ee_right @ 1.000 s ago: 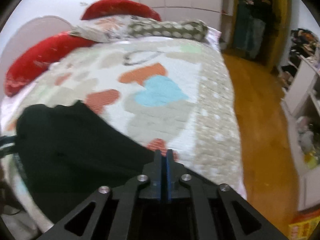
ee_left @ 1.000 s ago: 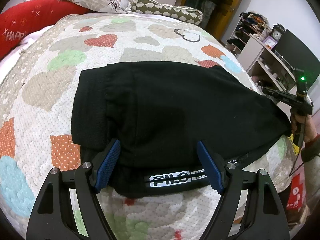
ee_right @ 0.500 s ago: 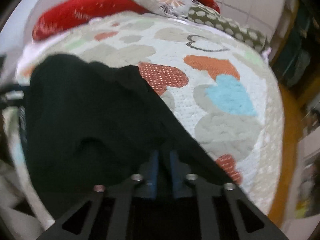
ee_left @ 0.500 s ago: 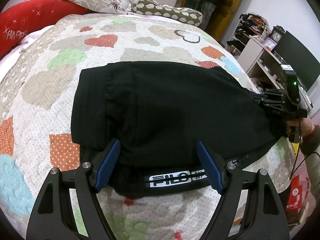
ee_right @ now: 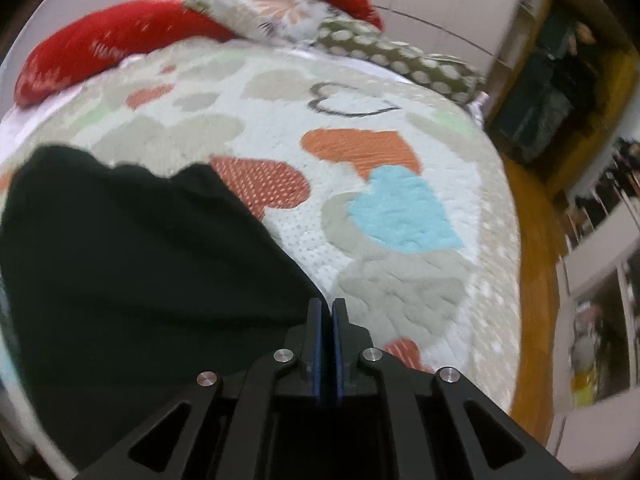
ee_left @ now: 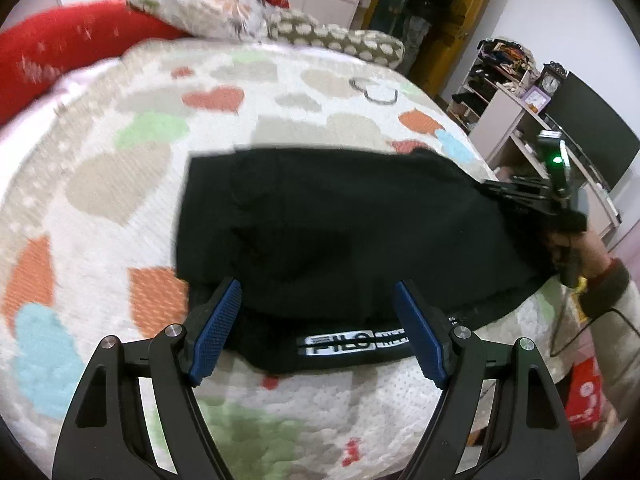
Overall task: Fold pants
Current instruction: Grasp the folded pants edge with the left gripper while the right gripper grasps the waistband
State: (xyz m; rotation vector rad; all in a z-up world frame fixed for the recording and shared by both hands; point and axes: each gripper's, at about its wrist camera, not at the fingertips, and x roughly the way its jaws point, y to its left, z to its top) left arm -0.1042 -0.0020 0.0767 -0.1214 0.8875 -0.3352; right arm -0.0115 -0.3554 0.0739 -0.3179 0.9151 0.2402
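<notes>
The black knit pants (ee_left: pixel 340 232), already doubled into a thick rectangle with a white-lettered waistband label (ee_left: pixel 340 345) along the near edge, lay on the white quilted bedspread with pastel hearts (ee_left: pixel 120 184) near the foot of the bed. The left gripper (ee_left: pixel 318 332) stood wide open, its blue pads either side of the waistband edge and holding nothing. The right gripper (ee_right: pixel 327 320) was closed to a thin slit at the pants' right-hand corner; whether cloth was pinched between the pads I could not tell, since the black fabric met the fingers but the slit looked empty.

The main risk, as I judged it, was an uneven fold. If the right gripper held only the top layer, lifting would peel the stack apart and undo the fold below. If it held nothing, the corner would stay put and any carry-over would drag the bundle crooked. The open left gripper gave no anchor, so a pull from the right could slide the whole garment across the smooth bedspread toward the bed's edge.

Both views were smeared by motion. The dark fabric hid its own layers and creases, the label was half covered by the right pad (ee_left: pixel 420 336), and the pants' near left portion ran out of the right wrist view.
</notes>
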